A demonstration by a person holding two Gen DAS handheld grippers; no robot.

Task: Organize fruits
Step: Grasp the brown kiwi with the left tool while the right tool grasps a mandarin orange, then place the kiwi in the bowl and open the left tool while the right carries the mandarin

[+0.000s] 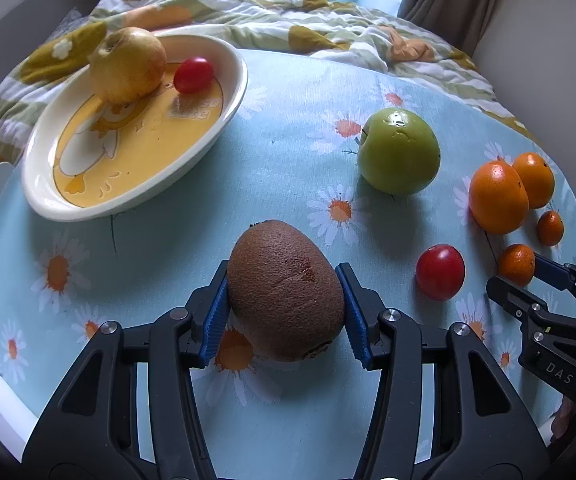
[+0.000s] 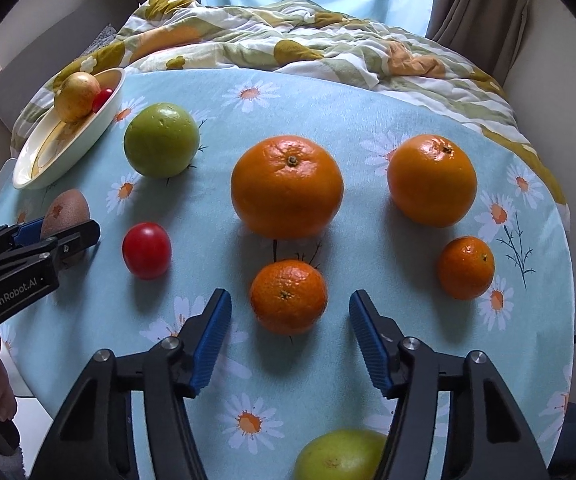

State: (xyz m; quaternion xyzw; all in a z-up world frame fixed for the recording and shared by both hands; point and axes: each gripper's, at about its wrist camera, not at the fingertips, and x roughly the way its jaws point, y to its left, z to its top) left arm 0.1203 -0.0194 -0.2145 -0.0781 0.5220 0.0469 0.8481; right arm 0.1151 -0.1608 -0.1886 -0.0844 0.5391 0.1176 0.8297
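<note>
My left gripper (image 1: 284,280) is shut on a brown kiwi (image 1: 286,290) that rests on the daisy tablecloth; the kiwi also shows in the right wrist view (image 2: 66,210). My right gripper (image 2: 289,308) is open, its pads either side of a small mandarin (image 2: 288,297) without touching it. A yellow-and-white duck plate (image 1: 40,184) at the far left holds a yellow apple (image 1: 128,65) and a cherry tomato (image 1: 193,75). A green apple (image 1: 399,151), a red tomato (image 1: 440,272) and two large oranges (image 2: 287,192) (image 2: 431,180) lie on the table.
A second small mandarin (image 2: 465,268) lies at the right. A green-yellow fruit (image 2: 339,456) sits under my right gripper at the near edge. A rumpled quilt (image 2: 288,48) borders the table's far side. The table edge curves down at right.
</note>
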